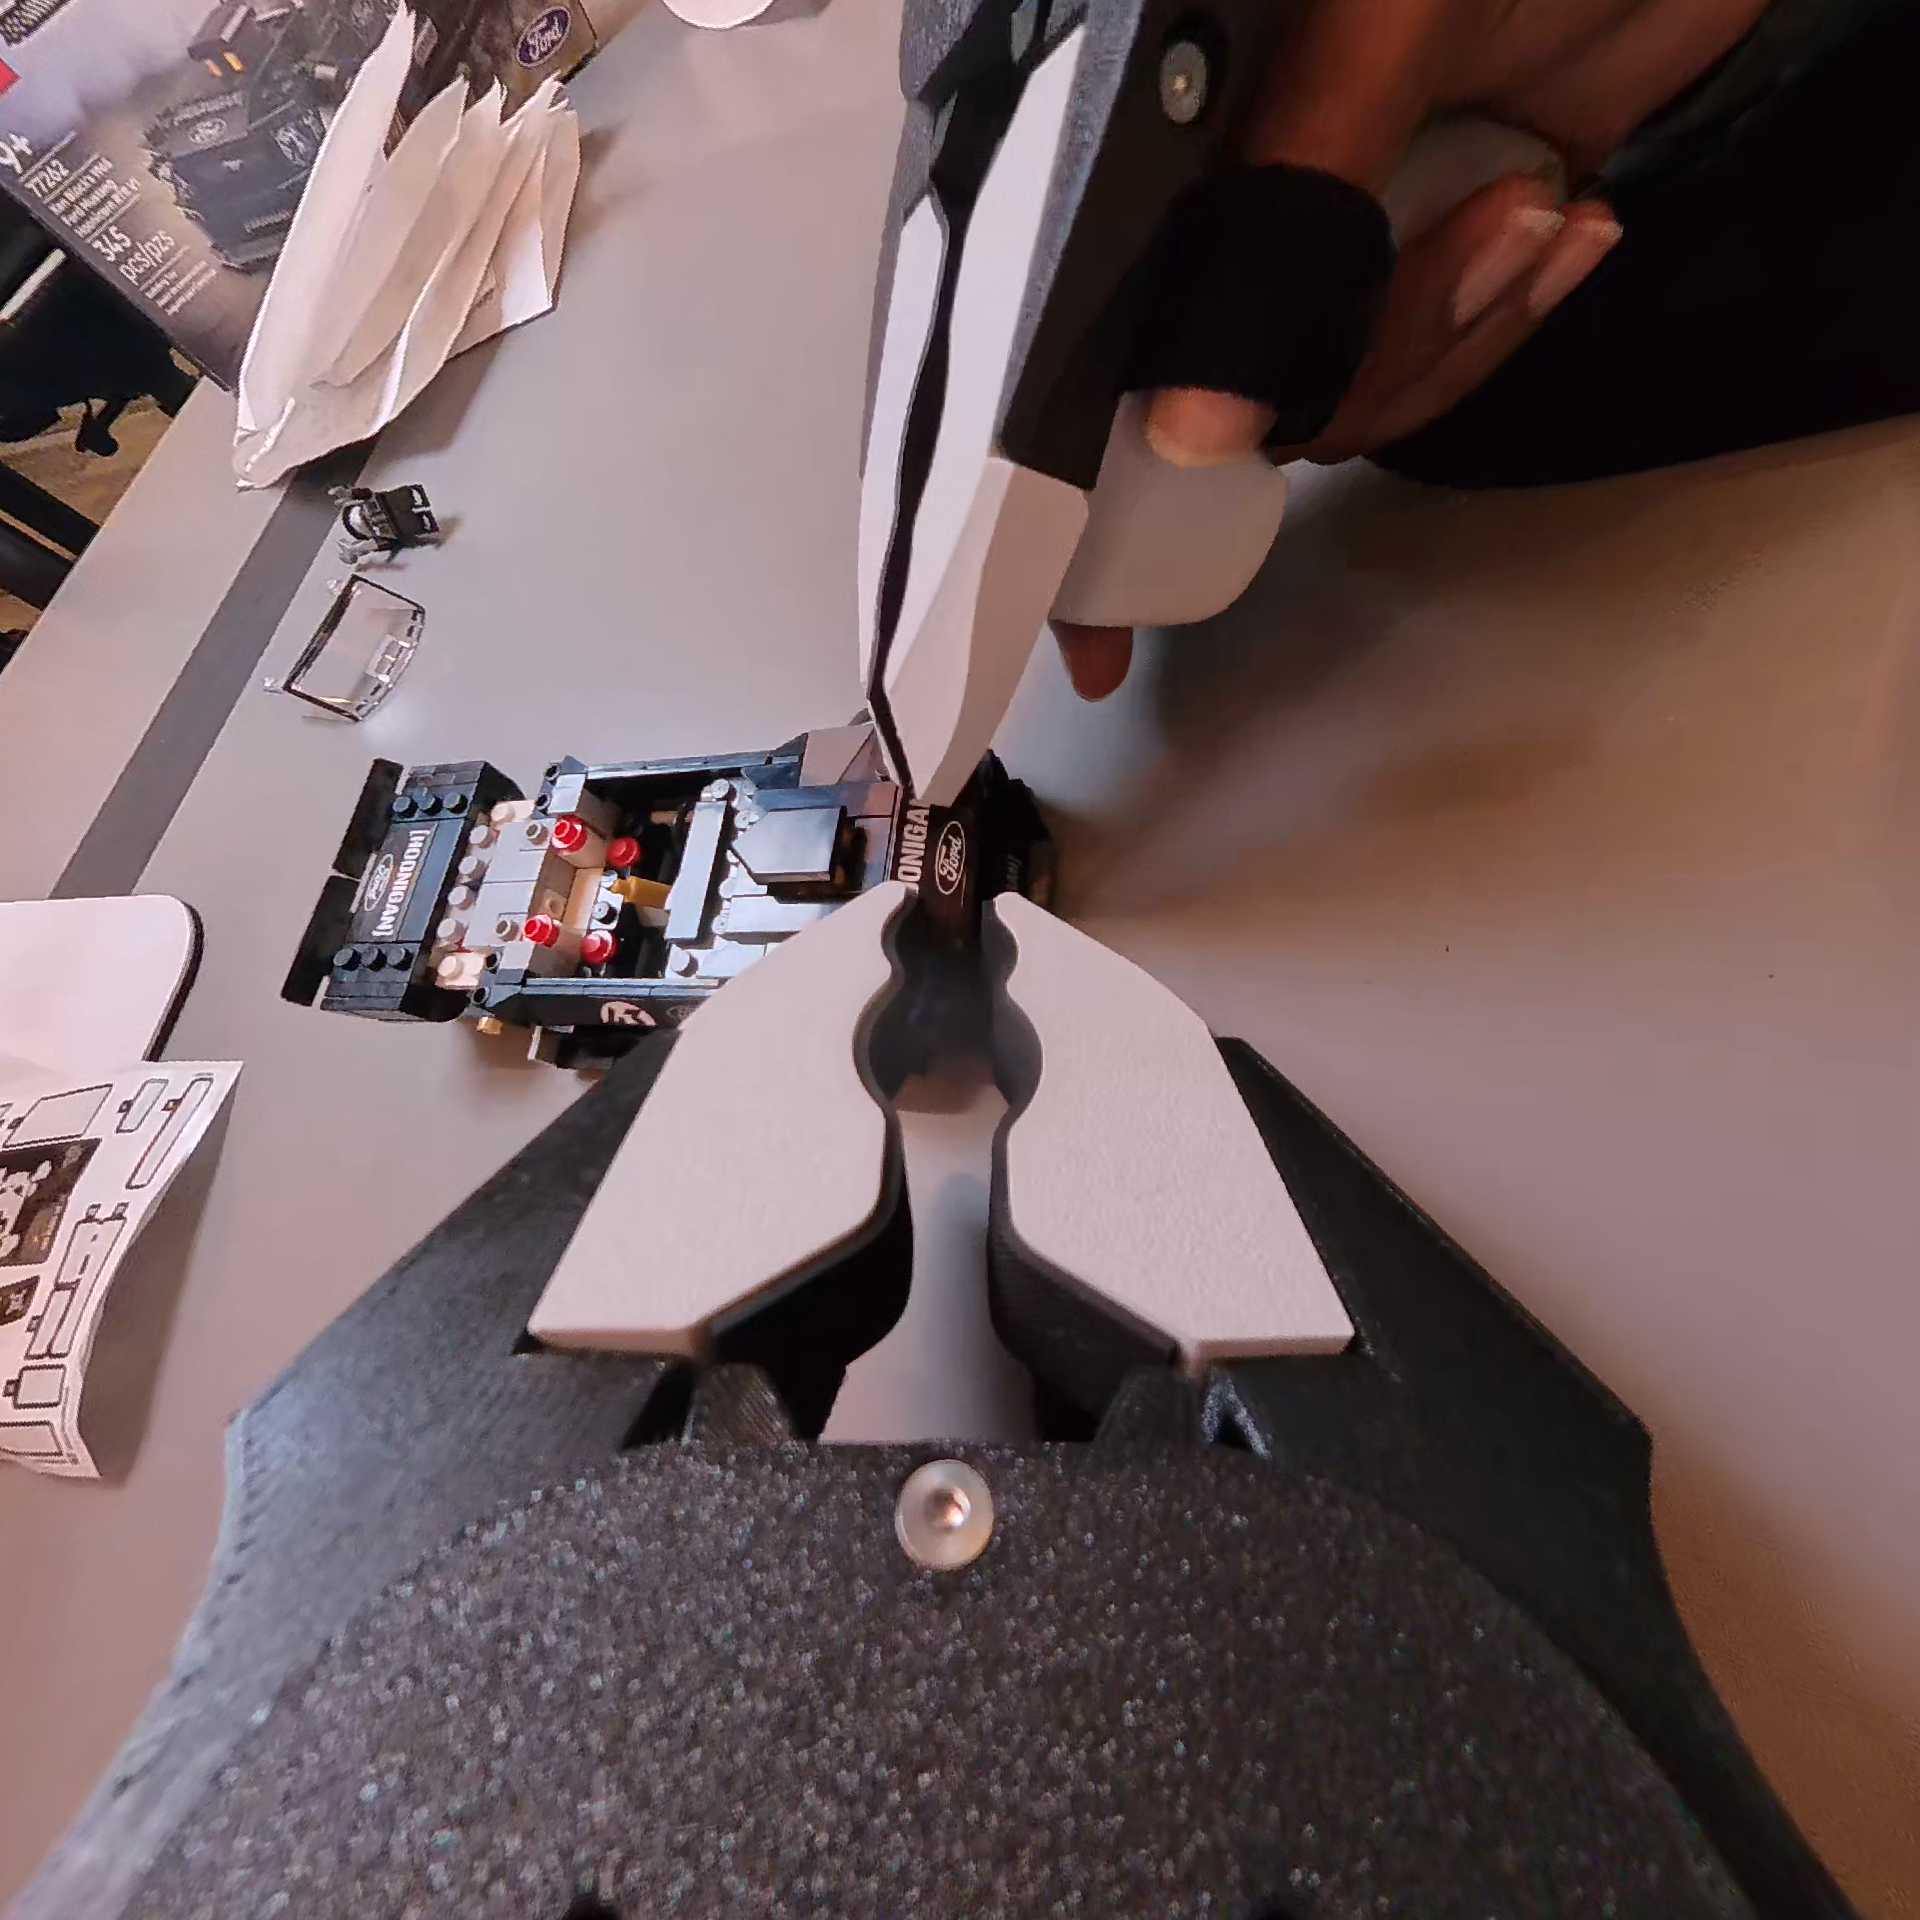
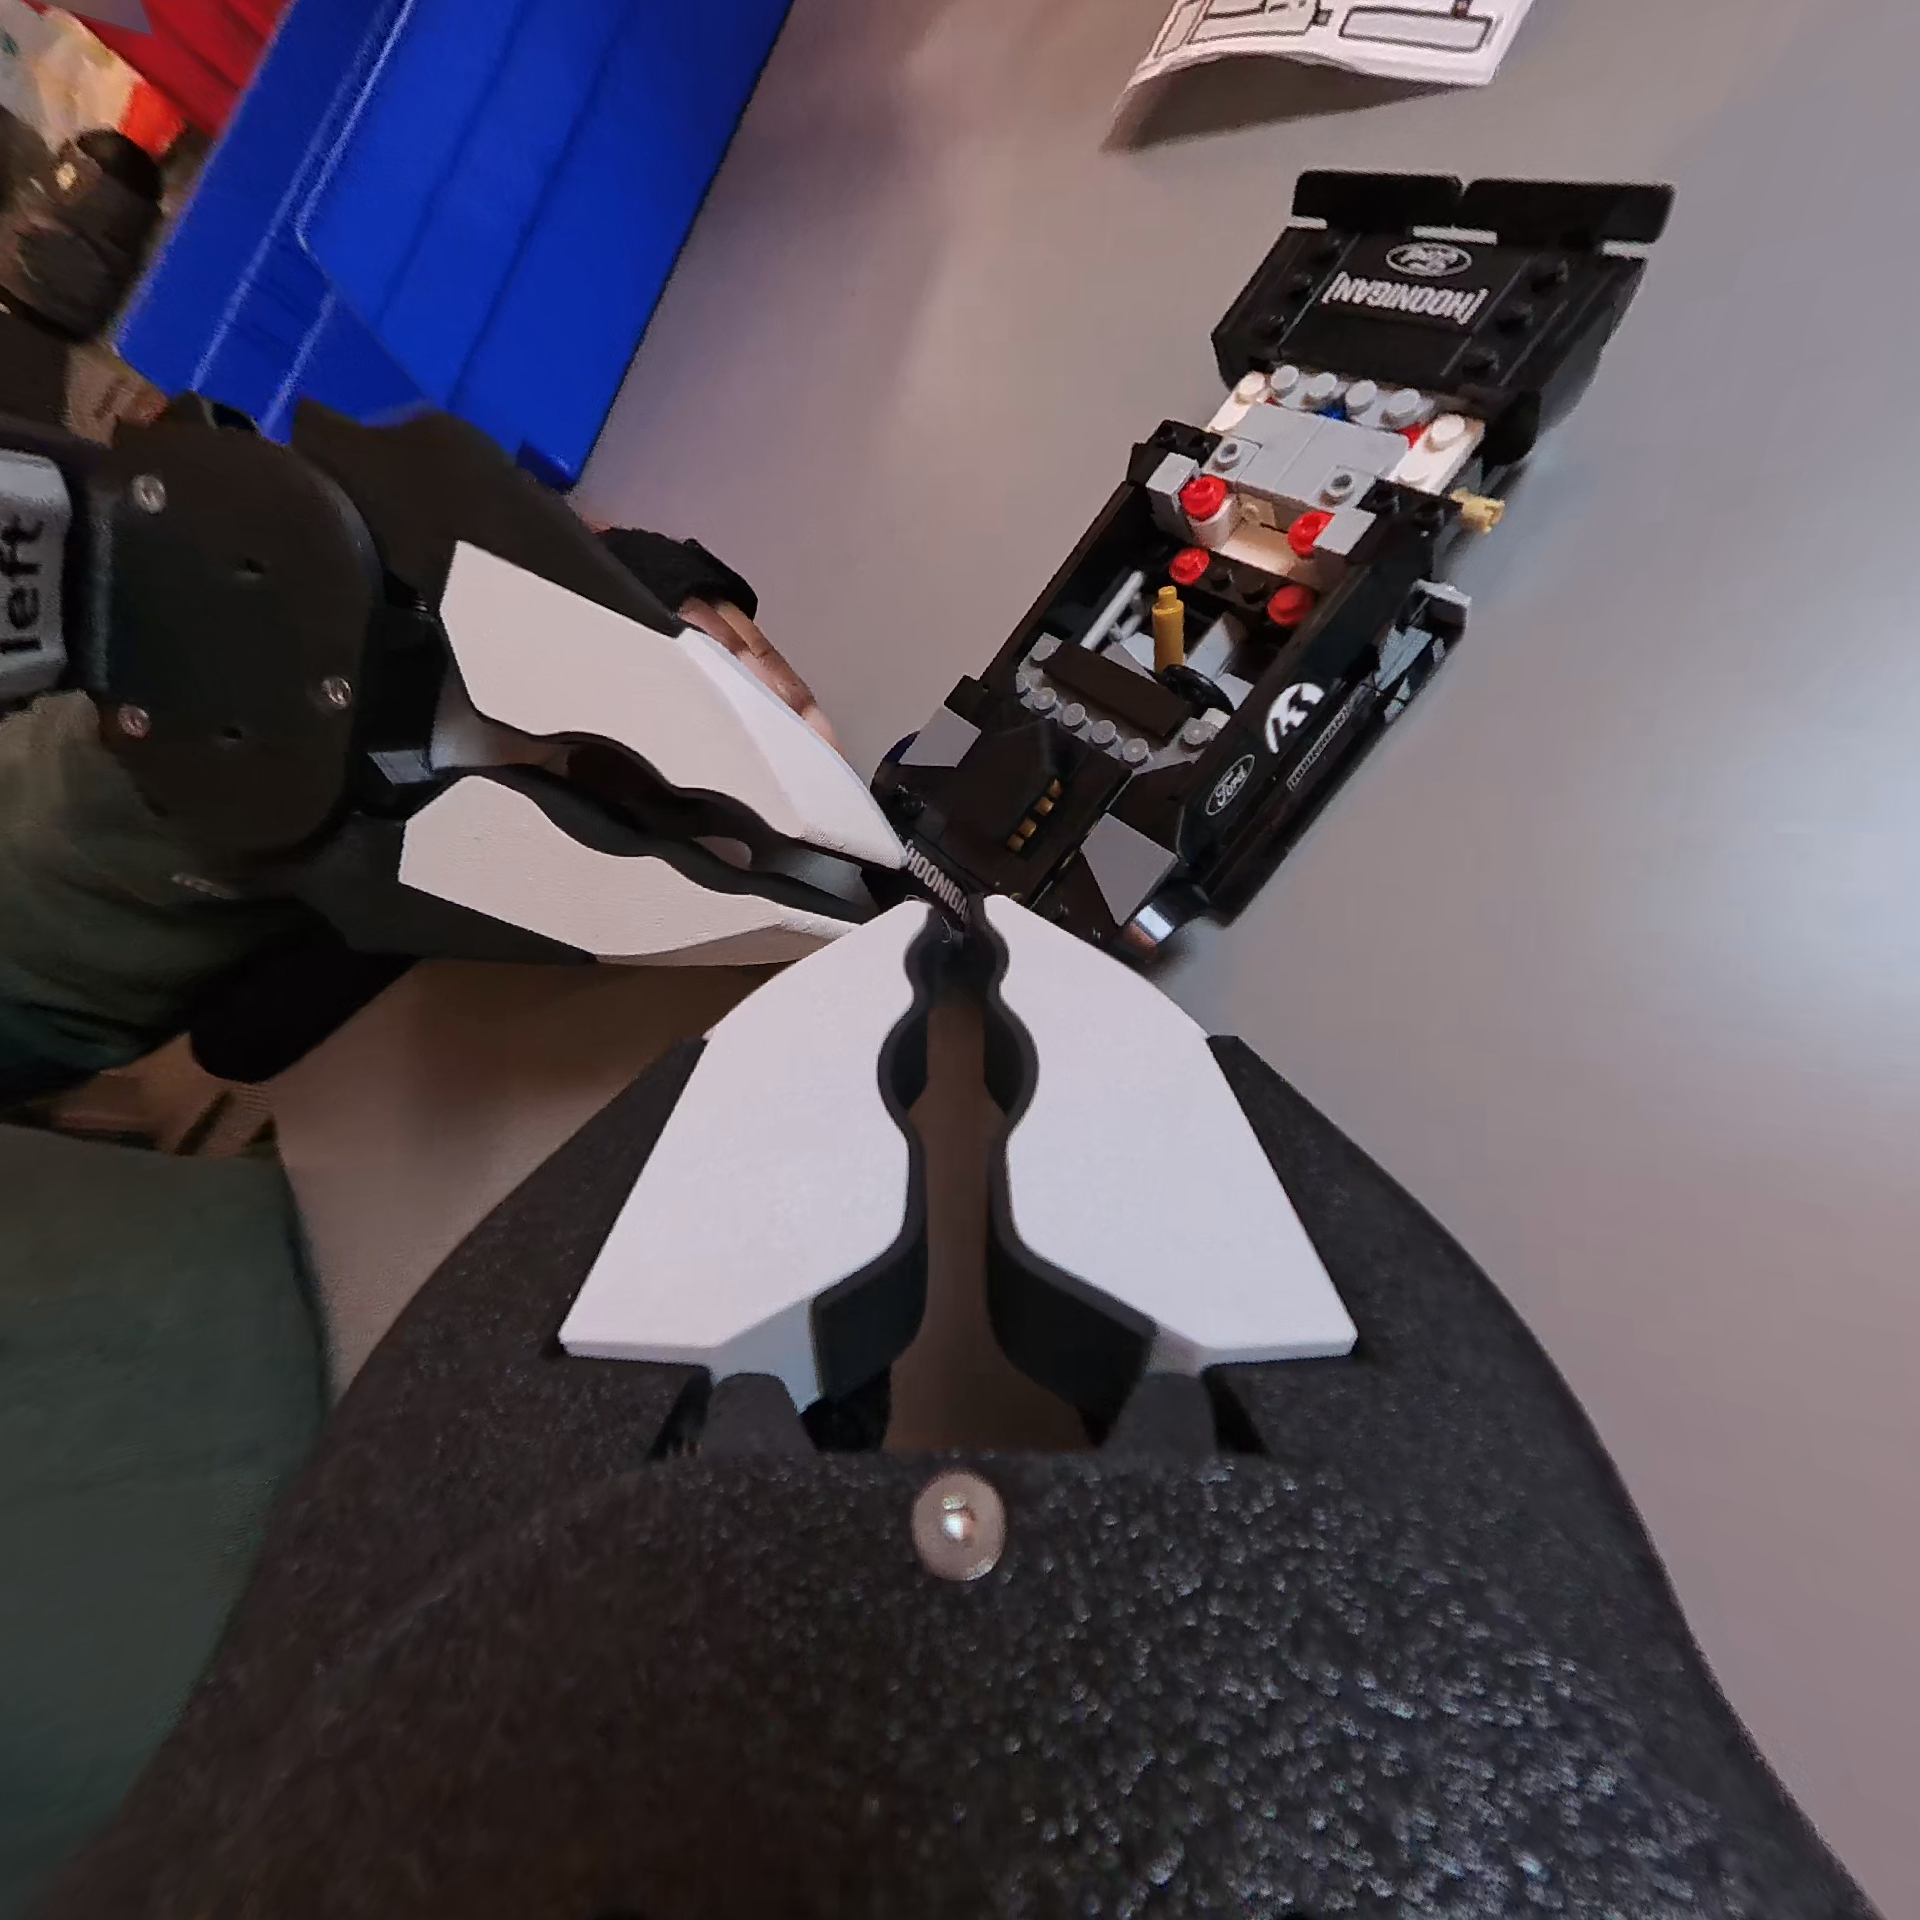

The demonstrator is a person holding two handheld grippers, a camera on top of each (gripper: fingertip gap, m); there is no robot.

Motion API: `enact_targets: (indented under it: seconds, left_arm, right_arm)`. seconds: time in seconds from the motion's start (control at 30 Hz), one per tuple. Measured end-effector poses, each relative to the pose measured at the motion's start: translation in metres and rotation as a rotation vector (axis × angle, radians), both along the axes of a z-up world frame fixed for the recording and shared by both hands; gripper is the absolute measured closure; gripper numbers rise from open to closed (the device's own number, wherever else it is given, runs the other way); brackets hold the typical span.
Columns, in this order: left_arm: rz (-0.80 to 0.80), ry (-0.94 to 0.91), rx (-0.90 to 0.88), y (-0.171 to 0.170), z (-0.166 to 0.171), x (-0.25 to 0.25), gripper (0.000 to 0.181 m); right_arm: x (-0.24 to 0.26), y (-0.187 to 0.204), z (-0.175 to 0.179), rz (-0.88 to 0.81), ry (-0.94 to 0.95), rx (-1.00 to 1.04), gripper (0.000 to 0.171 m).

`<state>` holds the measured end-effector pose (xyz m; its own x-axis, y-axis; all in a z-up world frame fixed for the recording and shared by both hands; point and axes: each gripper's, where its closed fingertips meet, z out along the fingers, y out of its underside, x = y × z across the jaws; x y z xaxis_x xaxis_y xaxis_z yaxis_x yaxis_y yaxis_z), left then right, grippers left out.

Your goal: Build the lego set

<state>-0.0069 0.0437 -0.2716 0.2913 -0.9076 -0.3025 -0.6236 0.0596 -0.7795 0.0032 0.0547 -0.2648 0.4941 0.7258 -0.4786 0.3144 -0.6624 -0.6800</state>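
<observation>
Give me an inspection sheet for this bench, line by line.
Surface: grey table, flat.
Job's things: roofless lego car on the table; black sticker at its near end; sticker sheet; clear windscreen piece and small black assembly lying apart.
Clutter: set box, white paper bags at the far edge.
Grippers: left gripper and right gripper, jaws apparently shut on the black sticker.
Cables: nothing seen.
Surroundings: blue bins beyond the table.

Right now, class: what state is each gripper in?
Left gripper: shut on the black printed piece.
Right gripper: shut on the same piece, at the car front.
</observation>
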Motion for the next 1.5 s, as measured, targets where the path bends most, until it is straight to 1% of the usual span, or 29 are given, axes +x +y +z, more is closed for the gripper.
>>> enact_targets:
  seconds: [0.53,0.63,1.13,1.3,1.5]
  left_arm:
    - [0.004,0.001,-0.001,0.001,0.0001,-0.0003,0.17]
    - [0.003,0.0,-0.005,0.001,0.0002,-0.0002,0.17]
    - [0.001,0.0,-0.006,0.0016,0.0003,0.0009,0.17]
    - [0.001,0.01,-0.007,0.0016,-0.0018,0.0002,0.171]
    - [-0.002,0.004,-0.01,0.0013,-0.0007,0.0002,0.169]
  right_arm:
    - [-0.0019,-0.0001,-0.0017,0.083,-0.212,0.418,0.158]
    - [-0.0018,0.0,-0.0021,0.08,-0.24,0.468,0.157]
    - [-0.0027,-0.0008,-0.0022,0.078,-0.237,0.485,0.143]
    - [-0.0029,-0.0004,-0.0017,0.073,-0.23,0.483,0.136]
    - [-0.0036,-0.0007,-0.0017,0.075,-0.225,0.479,0.134]
